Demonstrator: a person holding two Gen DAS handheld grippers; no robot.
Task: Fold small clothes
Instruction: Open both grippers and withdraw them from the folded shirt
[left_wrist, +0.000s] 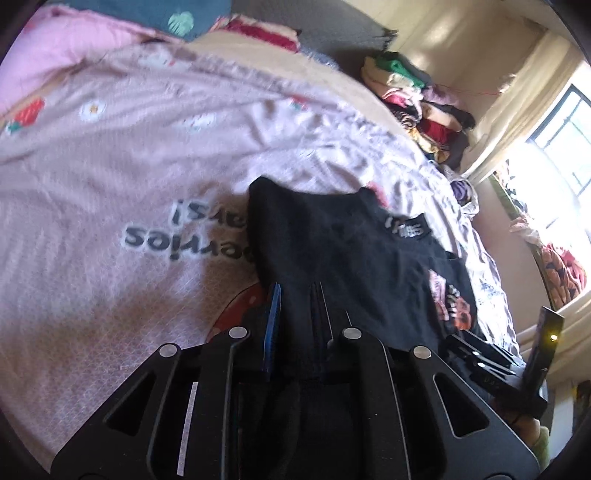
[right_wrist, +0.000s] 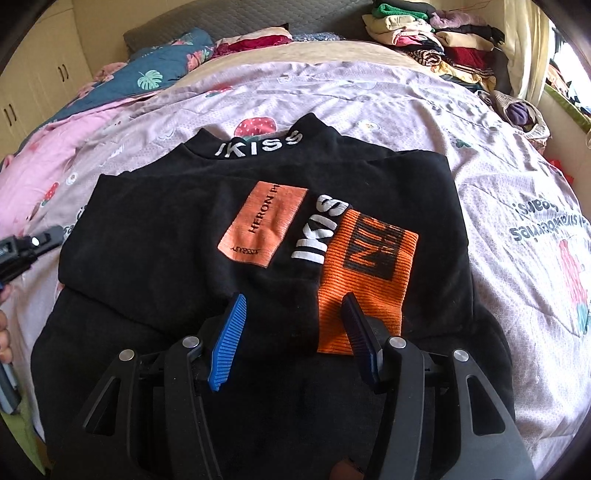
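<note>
A black sweatshirt (right_wrist: 155, 236) lies face up on the bed, with white "IKISS" lettering on its collar (right_wrist: 264, 146) and an orange patch (right_wrist: 264, 225) on the chest. A sleeve with an orange ribbed cuff (right_wrist: 364, 273) is folded across the front. My right gripper (right_wrist: 293, 310) hangs open just above the shirt's lower middle, its right finger over the cuff, nothing between its blue pads. My left gripper (left_wrist: 295, 295) is shut on a pinch of the black cloth (left_wrist: 332, 240) at the shirt's left side; it shows at the left edge (right_wrist: 33, 247) of the right wrist view.
The pink strawberry-print bedspread (right_wrist: 498, 206) surrounds the shirt. A pile of folded clothes (right_wrist: 436, 40) sits at the bed's far right corner. Pillows and a blue leaf-print quilt (right_wrist: 155, 74) lie at the head. A bright window (left_wrist: 554, 147) is to the right. A hand (right_wrist: 4, 332) shows at left.
</note>
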